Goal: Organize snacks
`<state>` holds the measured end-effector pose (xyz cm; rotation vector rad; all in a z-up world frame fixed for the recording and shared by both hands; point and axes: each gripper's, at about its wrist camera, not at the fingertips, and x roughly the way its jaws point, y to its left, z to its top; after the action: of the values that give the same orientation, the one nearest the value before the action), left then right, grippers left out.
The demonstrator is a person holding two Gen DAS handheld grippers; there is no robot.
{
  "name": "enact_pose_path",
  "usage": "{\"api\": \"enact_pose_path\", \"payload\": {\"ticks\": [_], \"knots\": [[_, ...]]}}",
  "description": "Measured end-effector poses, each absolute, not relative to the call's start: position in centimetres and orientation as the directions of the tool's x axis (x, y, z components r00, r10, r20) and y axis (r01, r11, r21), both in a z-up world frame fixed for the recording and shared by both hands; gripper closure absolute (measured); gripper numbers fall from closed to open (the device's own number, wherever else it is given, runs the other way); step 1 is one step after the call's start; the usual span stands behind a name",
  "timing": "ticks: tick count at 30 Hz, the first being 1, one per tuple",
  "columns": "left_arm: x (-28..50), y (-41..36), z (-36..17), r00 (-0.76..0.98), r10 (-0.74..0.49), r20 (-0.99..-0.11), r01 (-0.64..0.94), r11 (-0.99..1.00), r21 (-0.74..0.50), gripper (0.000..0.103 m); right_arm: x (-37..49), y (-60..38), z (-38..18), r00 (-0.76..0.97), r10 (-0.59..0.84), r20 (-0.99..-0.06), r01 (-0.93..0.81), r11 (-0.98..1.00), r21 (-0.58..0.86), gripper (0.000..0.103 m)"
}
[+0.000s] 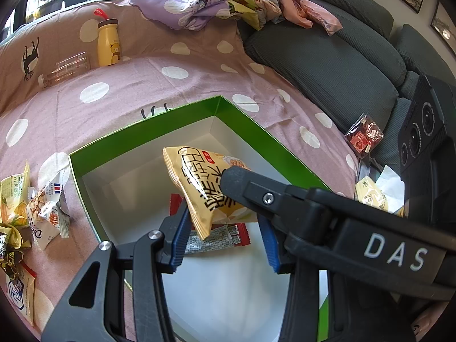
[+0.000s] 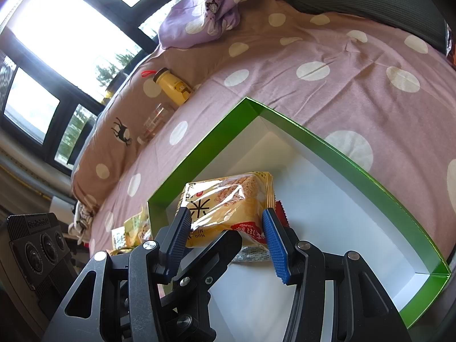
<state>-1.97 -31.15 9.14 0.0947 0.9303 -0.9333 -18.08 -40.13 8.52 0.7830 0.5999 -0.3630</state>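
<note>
A green box with a white inside (image 1: 245, 119) (image 2: 350, 159) lies open on the polka-dot bedspread. A red and grey snack packet (image 1: 225, 238) (image 2: 280, 212) lies flat on its floor. A yellow snack packet (image 1: 199, 188) (image 2: 225, 202) hangs above the box. In the left wrist view the other hand's gripper reaches in from the right and grips this packet. My left gripper (image 1: 225, 236) is open over the box, its blue pads either side of the packets. My right gripper (image 2: 225, 236) holds the yellow packet between its blue pads.
Several loose snack packets (image 1: 48, 211) lie left of the box, more (image 1: 370, 193) to its right, and a red one (image 1: 364, 138) by the grey sofa cushions (image 1: 327, 65). A yellow bear bottle (image 1: 108, 42), a glass jar (image 1: 65, 69) and crumpled bedding (image 1: 193, 2) lie beyond.
</note>
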Motion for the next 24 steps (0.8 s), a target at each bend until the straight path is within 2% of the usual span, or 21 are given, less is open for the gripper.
{"api": "enact_pose_path", "payload": {"ticks": [24], "knots": [[-1.6, -31.4, 8.3, 0.213, -0.645, -0.734, 0.709, 0.619, -0.338, 0.059, -20.0, -40.2, 8.5, 0.742, -0.102, -0.662, 0.558, 0.642, 0.526, 0.049]]}}
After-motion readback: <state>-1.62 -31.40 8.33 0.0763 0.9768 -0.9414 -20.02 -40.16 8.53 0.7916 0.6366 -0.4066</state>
